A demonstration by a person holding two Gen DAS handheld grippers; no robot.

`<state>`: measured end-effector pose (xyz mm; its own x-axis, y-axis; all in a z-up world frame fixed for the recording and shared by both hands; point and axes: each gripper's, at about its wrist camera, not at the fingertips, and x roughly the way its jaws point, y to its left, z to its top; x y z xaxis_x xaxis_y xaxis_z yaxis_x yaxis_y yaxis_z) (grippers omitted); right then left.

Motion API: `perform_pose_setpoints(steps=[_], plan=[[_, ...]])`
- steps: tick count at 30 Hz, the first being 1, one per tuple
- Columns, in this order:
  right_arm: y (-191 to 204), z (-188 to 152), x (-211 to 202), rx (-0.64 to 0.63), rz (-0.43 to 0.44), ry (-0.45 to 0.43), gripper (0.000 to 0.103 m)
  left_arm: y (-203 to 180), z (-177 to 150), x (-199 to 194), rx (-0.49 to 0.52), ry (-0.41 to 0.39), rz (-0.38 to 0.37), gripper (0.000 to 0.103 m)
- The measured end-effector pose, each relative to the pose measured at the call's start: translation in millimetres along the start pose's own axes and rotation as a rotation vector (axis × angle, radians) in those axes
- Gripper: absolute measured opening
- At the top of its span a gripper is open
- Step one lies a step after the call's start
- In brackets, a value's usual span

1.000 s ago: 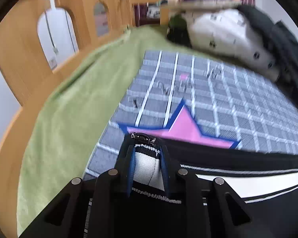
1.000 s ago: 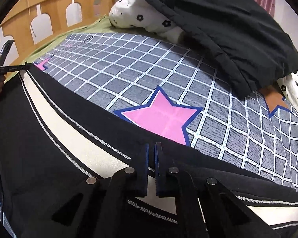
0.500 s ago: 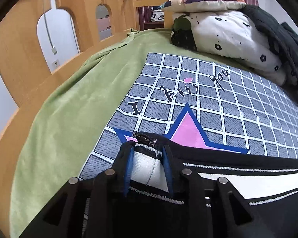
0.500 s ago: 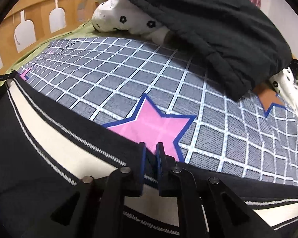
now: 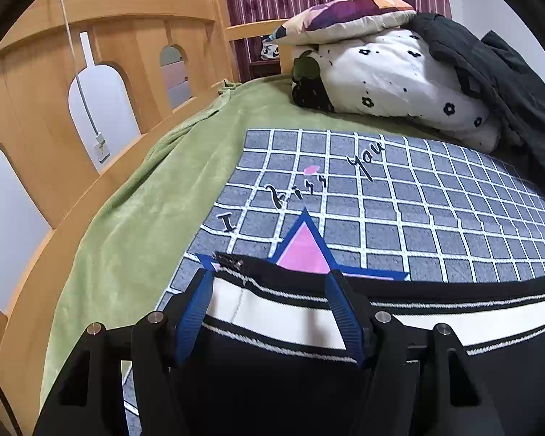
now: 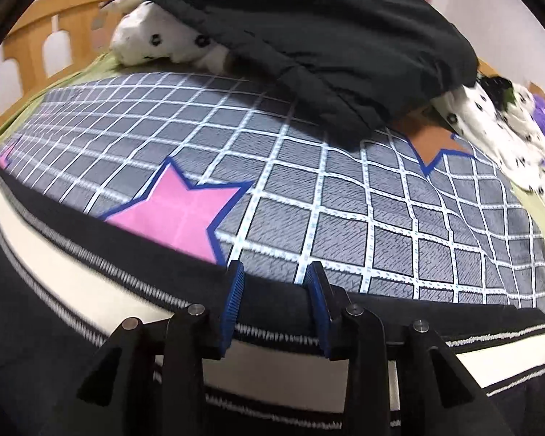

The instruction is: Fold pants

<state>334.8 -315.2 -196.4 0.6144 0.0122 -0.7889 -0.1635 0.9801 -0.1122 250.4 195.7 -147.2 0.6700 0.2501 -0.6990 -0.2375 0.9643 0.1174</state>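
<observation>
Both our grippers stand with jaws apart, clamping nothing: the left gripper [image 5: 269, 283] and the right gripper [image 6: 274, 272] each straddle the far edge of the black pants [image 5: 454, 301], which lie flat beneath us on the checked blanket [image 5: 418, 200]. The cloth looks soft, light and limp; we judge the striped hem edge between our fingers the best hold.

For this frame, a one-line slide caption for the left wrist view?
Left hand-held gripper open over the striped edge of the black pants, laid on a grid blanket with a pink star.
</observation>
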Motion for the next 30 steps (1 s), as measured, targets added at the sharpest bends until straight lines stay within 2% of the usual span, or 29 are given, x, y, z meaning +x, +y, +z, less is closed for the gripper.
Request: perform_pose_setpoints(steps=[3,6,8,10,12,13,15,17,19,23,25,27,30], plan=[[0,0,-4,0.012,-0.004,-0.007,0.034,-2,-3,-8,-0.015,0.003,-0.019,0.062],[-8,1,-21,0.082,-0.013,-0.004,0.036,-4,-7,-25,-0.029,0.026,-0.074,0.062],[-10,-2,-43,0.146,-0.027,-0.011,0.037,-7,-13,-43,-0.038,0.012,-0.104,0.062],[-3,-8,-65,0.158,-0.053,-0.028,0.037,-12,-20,-63,-0.038,-0.01,-0.113,0.062],[8,-14,-89,0.146,-0.073,-0.053,0.038,-18,-25,-79,-0.025,-0.003,-0.102,0.062],[15,-18,-103,0.148,-0.075,-0.071,0.041,-21,-30,-87,-0.016,0.021,-0.1,0.062],[26,-29,-127,0.169,-0.065,-0.101,0.047,-20,-44,-104,-0.019,0.027,-0.175,0.062],[36,-45,-152,0.209,-0.031,-0.136,0.048,-11,-67,-123,-0.061,0.002,-0.233,0.062],[45,-57,-162,0.225,0.029,-0.115,0.048,-1,-90,-132,-0.11,0.009,-0.267,0.062],[59,-78,-169,0.256,0.057,-0.063,0.048,26,-134,-131,-0.28,0.104,-0.326,0.062],[64,-90,-169,0.287,0.074,-0.041,0.048,38,-153,-127,-0.33,0.114,-0.328,0.062],[70,-100,-167,0.305,0.078,-0.027,0.048,52,-167,-120,-0.386,0.128,-0.295,0.062],[76,-103,-159,0.288,0.061,-0.003,0.048,77,-182,-102,-0.514,0.146,-0.32,0.062]])
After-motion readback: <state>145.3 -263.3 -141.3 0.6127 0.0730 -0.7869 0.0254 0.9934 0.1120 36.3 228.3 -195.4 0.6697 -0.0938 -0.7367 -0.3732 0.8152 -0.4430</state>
